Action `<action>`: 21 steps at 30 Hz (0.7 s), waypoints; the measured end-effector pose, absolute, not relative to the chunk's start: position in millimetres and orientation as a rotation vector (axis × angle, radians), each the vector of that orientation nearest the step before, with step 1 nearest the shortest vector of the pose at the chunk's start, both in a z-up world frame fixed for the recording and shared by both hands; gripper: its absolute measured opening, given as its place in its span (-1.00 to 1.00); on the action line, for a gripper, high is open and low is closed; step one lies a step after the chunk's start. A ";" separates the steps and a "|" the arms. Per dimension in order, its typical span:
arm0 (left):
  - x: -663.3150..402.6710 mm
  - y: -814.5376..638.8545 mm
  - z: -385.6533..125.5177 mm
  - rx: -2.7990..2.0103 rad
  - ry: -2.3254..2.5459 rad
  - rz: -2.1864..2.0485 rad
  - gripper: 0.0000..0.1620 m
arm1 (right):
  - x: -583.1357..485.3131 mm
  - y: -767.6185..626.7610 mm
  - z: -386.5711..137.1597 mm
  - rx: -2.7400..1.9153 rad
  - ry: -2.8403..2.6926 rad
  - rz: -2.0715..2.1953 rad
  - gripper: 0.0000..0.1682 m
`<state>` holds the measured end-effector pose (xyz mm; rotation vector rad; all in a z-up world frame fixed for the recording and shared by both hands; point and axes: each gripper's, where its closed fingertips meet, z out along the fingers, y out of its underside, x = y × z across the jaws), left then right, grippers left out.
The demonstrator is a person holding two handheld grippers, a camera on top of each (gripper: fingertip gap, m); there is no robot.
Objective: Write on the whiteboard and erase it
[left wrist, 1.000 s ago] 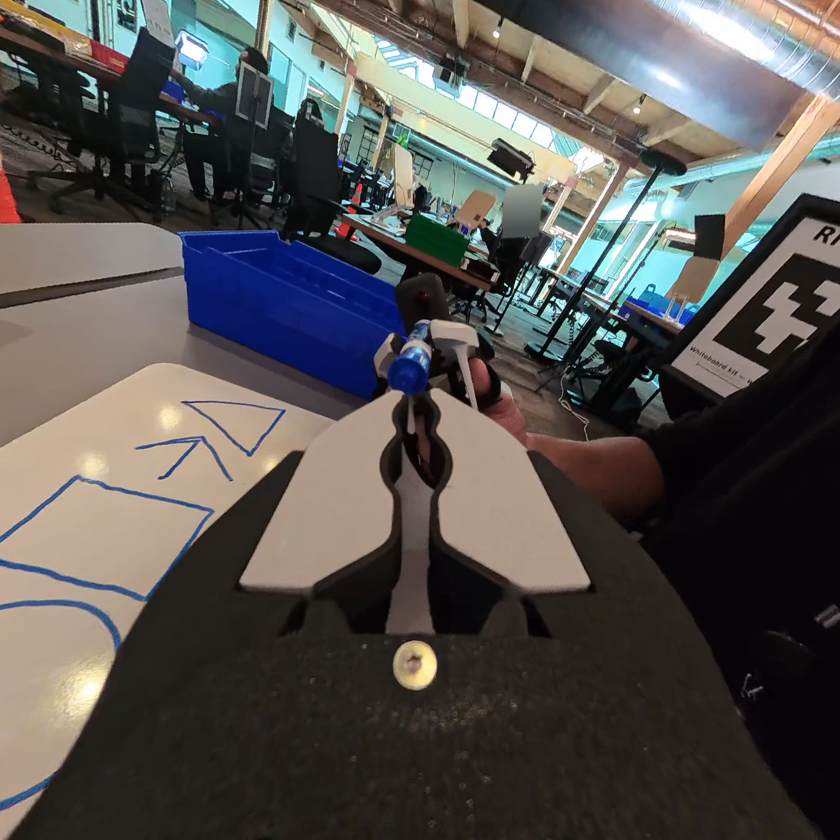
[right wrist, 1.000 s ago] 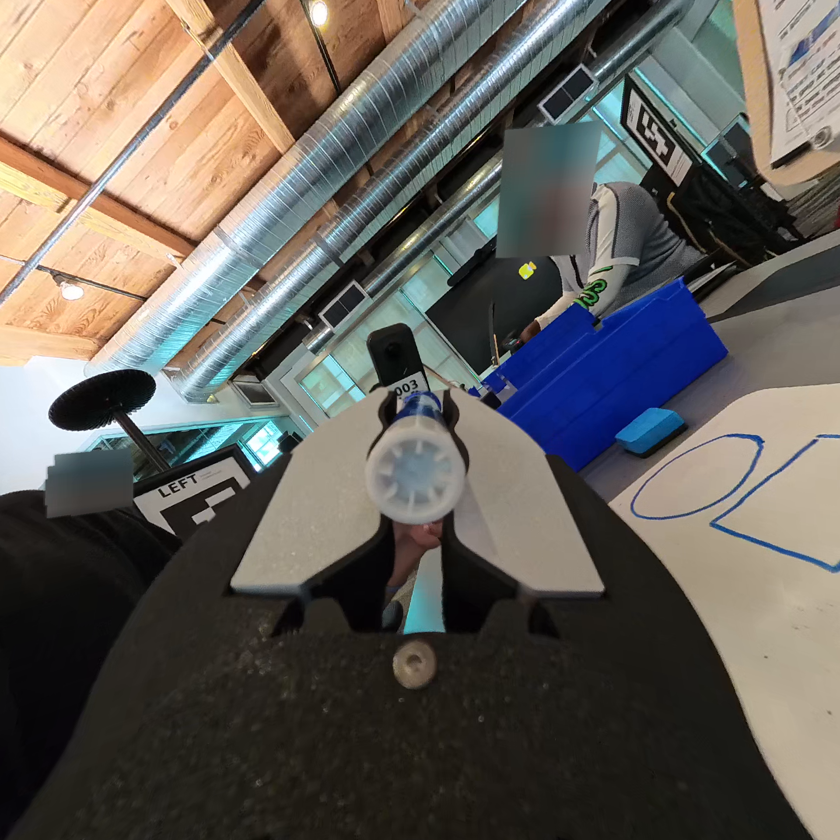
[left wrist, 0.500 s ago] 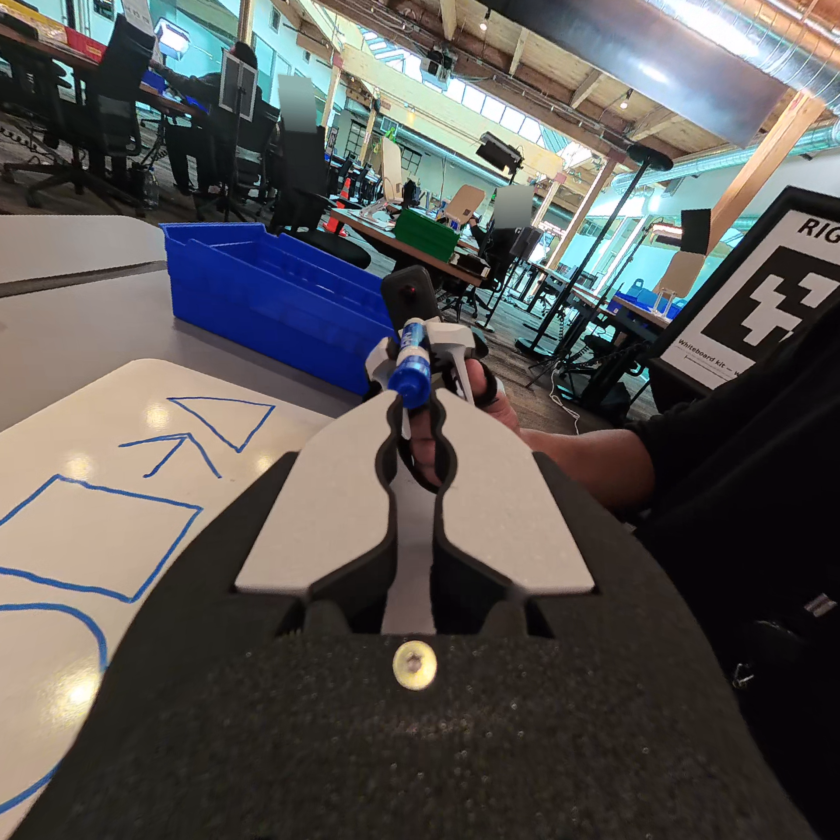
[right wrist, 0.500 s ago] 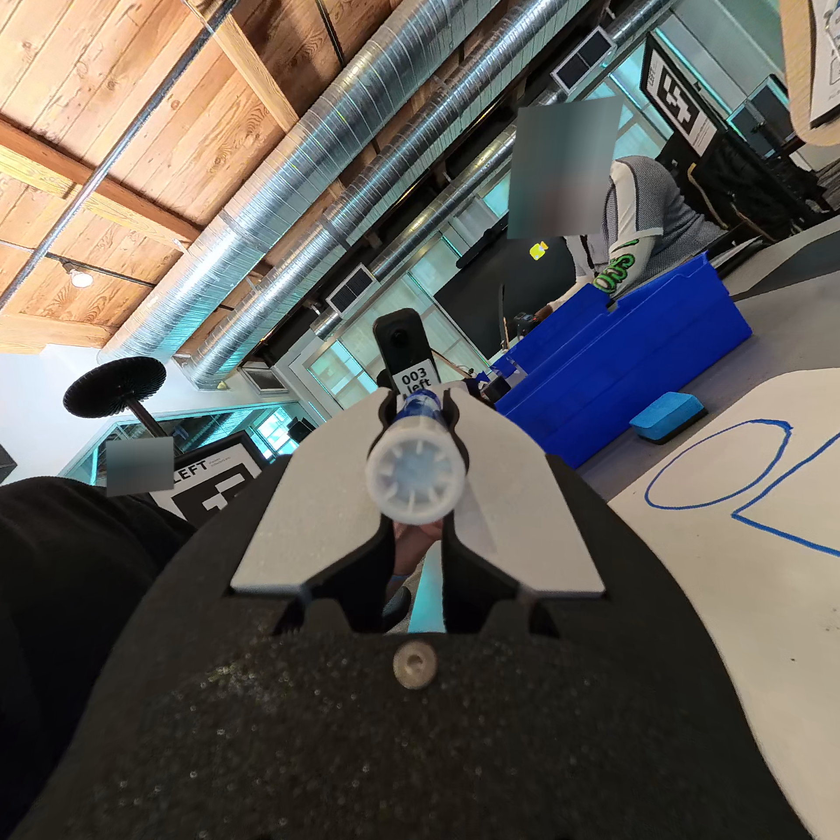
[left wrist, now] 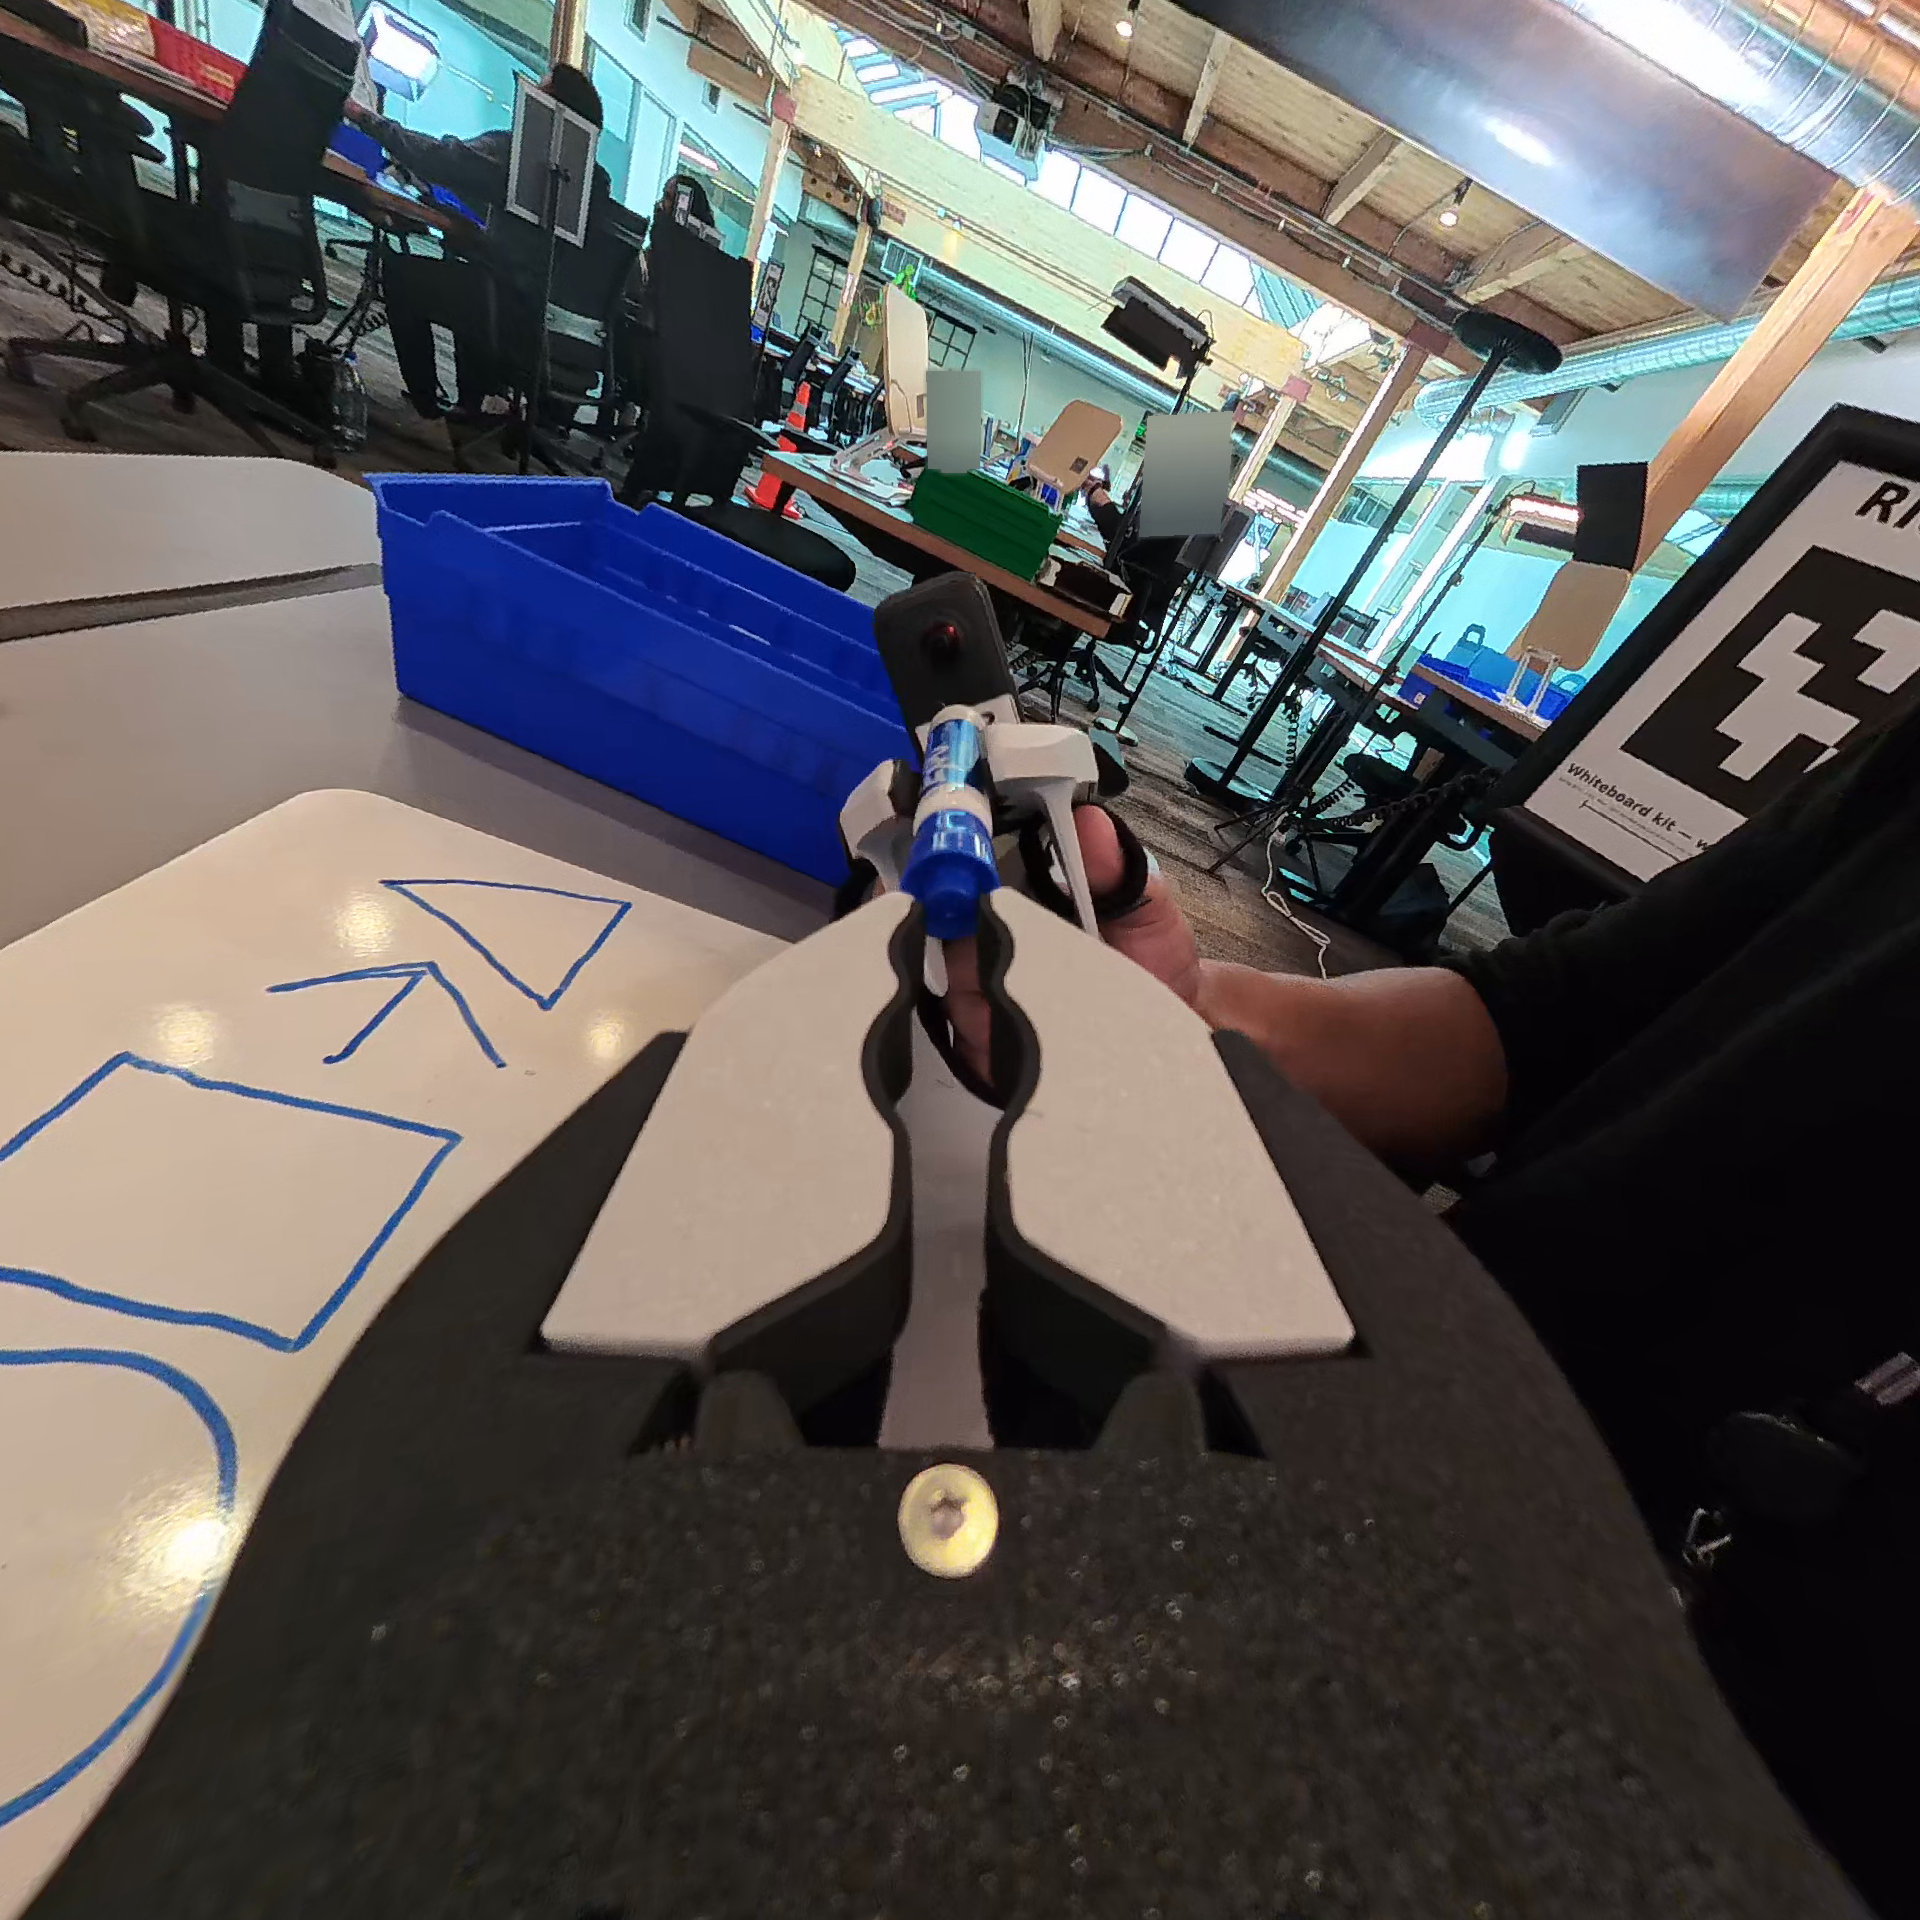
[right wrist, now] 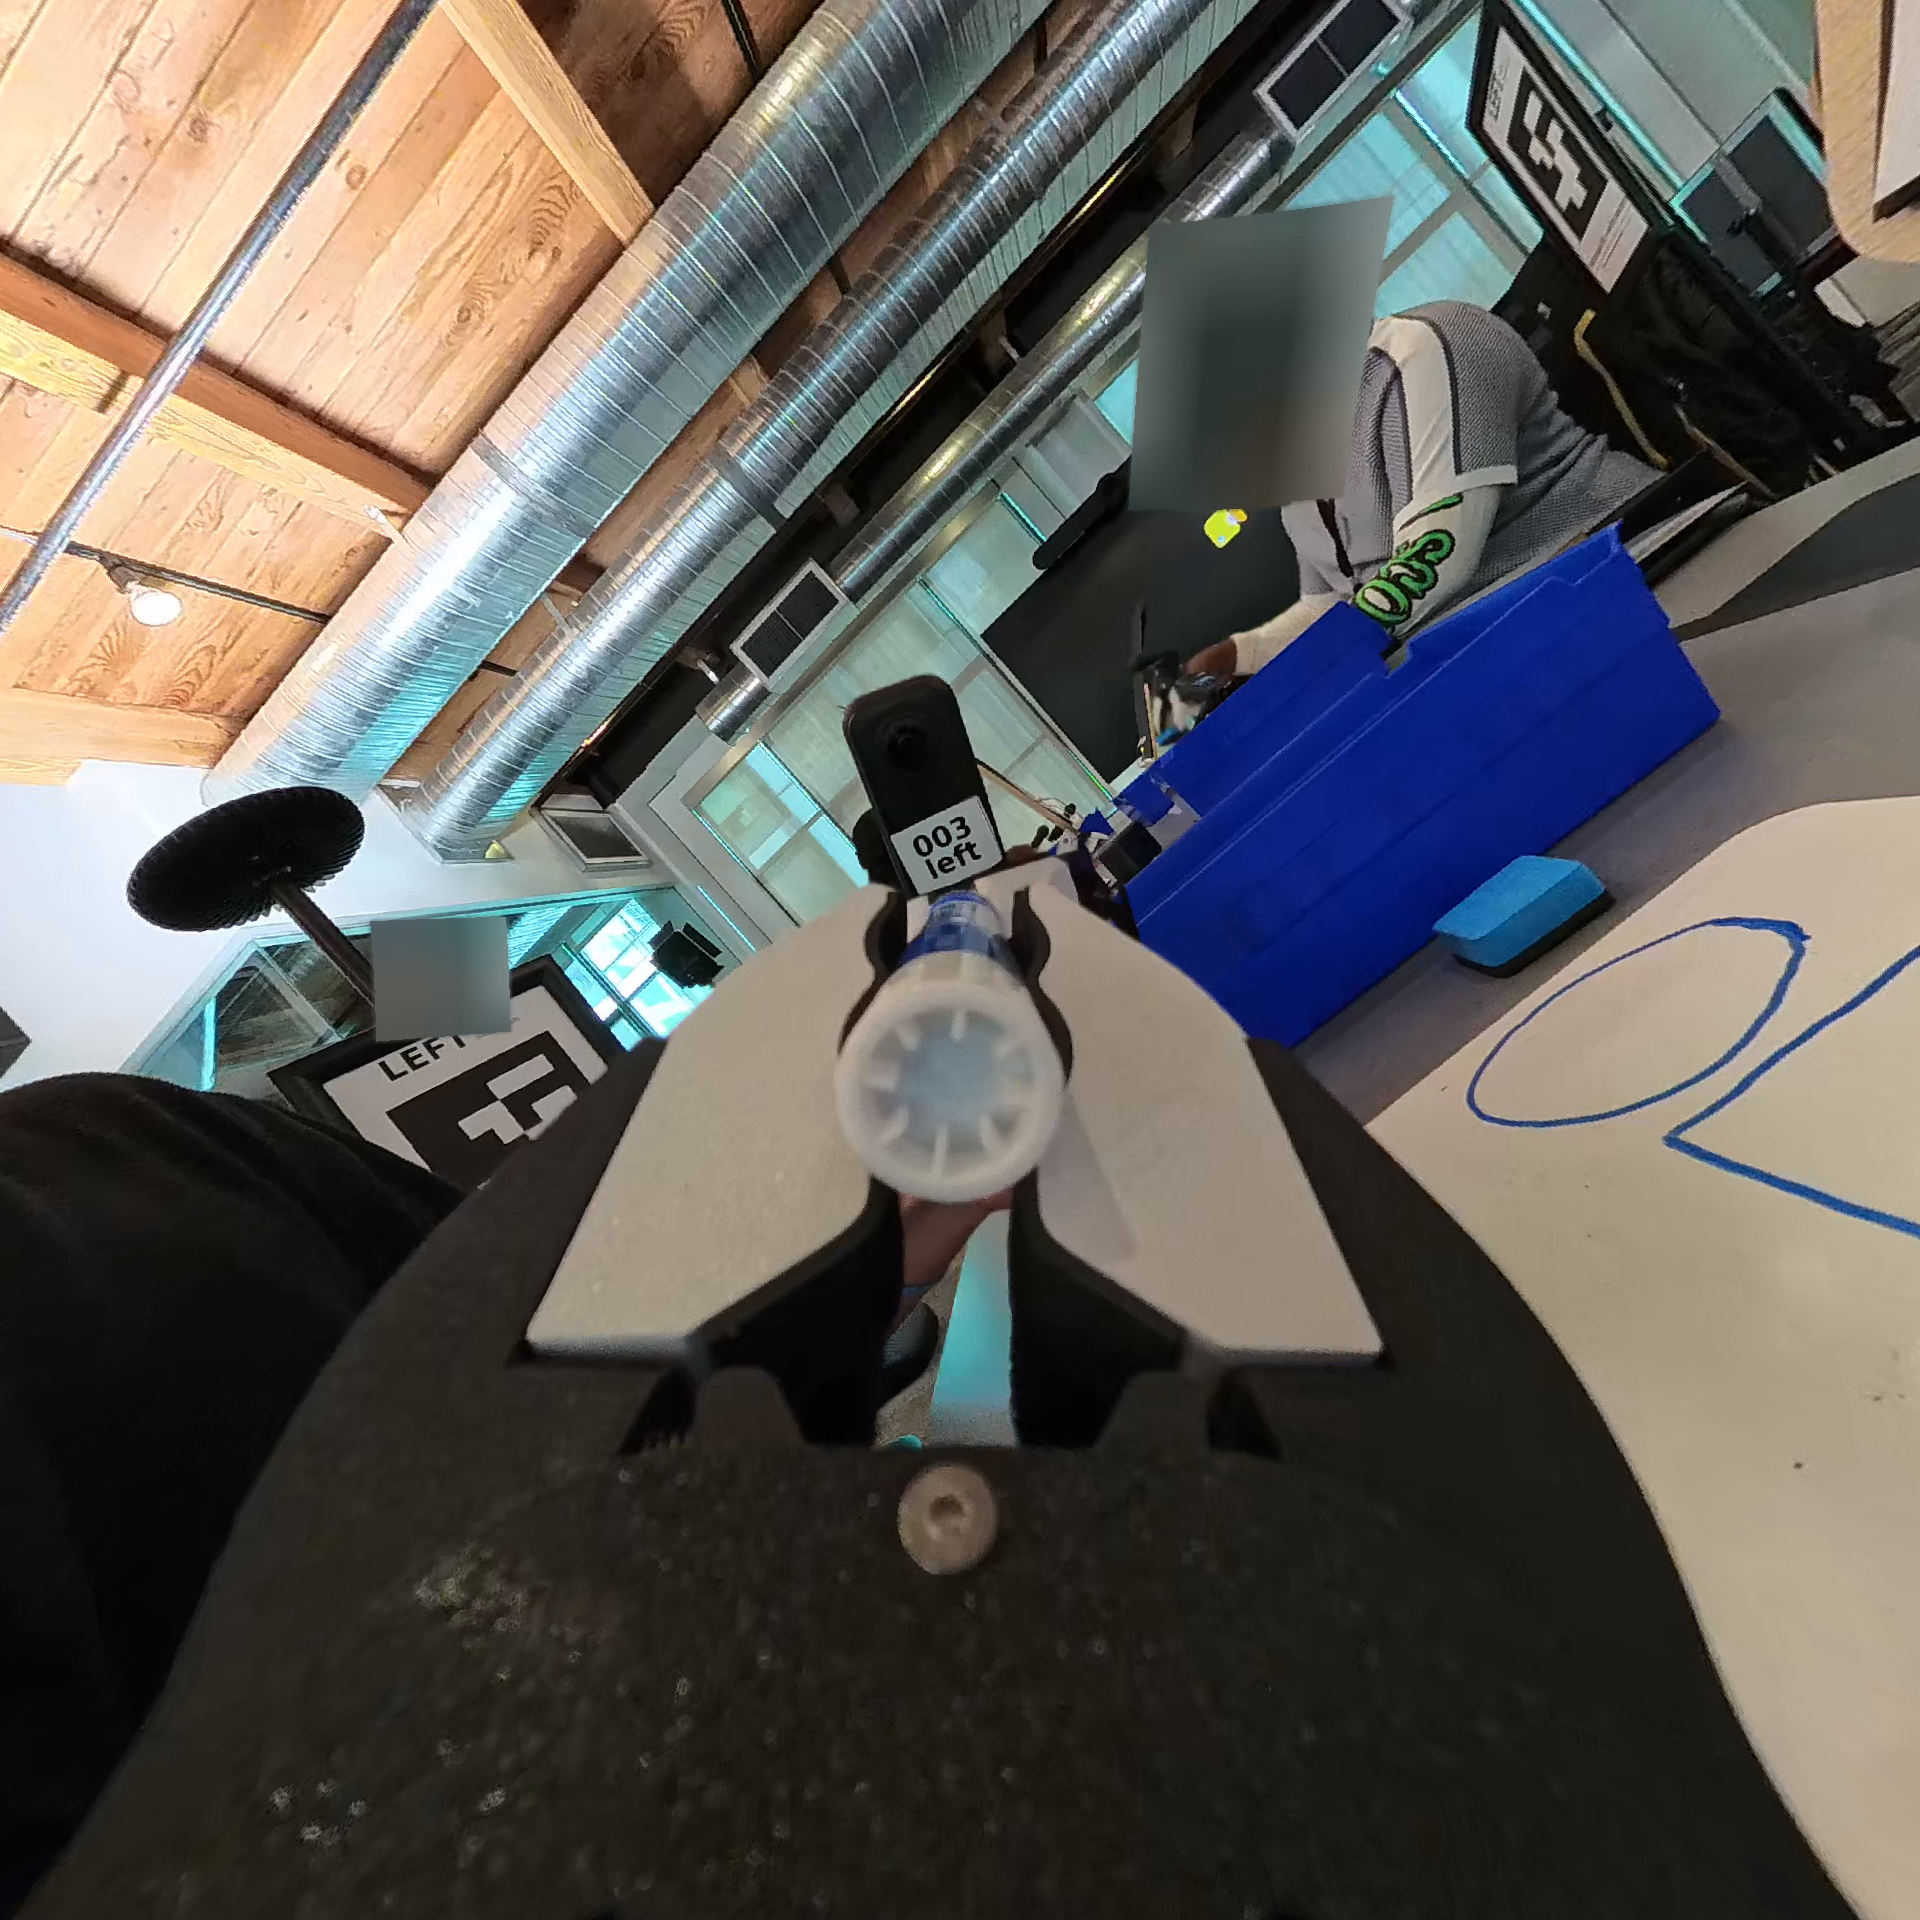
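Grey tabletop (left wrist: 187, 707) runs under you in a big open workshop with a timber ceiling and silver ducts overhead, and the whiteboard (left wrist: 208, 1039) lies flat on it, already carrying blue drawings: a triangle (left wrist: 520, 935), an arrow (left wrist: 416, 997), a square (left wrist: 218, 1205) and, nearest you, part of a circle. A blue bin (left wrist: 623, 644) sits on the table just past the board's far edge, and the right wrist view shows a blue eraser (right wrist: 1522, 914) lying beside that bin, off the board and close to the drawn oval. Your right gripper (right wrist: 956, 914) is clamped on the marker (right wrist: 951, 1091), whose white butt end points straight back at its camera while the barrel runs forward between the fingers. In the left wrist view that marker is held up in the air above the table edge, its blue end aimed down into the tips of your left gripper (left wrist: 951, 935), with your hand (left wrist: 1132, 935) just behind it. The left fingers stand close together with only a thin wavy slot between them; you cannot tell from these views whether they actually pinch the blue end or merely meet it. A person in a grey top (right wrist: 1455, 447) leans over the bin from the far side.
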<state>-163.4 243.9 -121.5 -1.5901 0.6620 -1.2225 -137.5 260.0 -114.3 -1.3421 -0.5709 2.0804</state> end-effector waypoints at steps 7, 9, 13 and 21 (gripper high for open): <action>-167.8 244.6 -129.4 -1.609 0.691 -1.238 -0.90 | -140.6 256.3 -124.2 -1.363 -0.574 2.121 -0.76; -167.1 244.6 -131.7 -1.609 0.682 -1.248 -0.90 | -140.4 256.3 -127.6 -1.370 -0.570 2.119 -0.76; -169.8 242.0 -131.7 -1.612 0.704 -1.268 -0.91 | -142.9 253.3 -128.8 -1.376 -0.612 2.120 -0.76; -172.9 236.3 -133.7 -1.624 0.729 -1.355 -0.91 | -147.0 246.8 -129.2 -1.390 -0.698 2.094 -0.75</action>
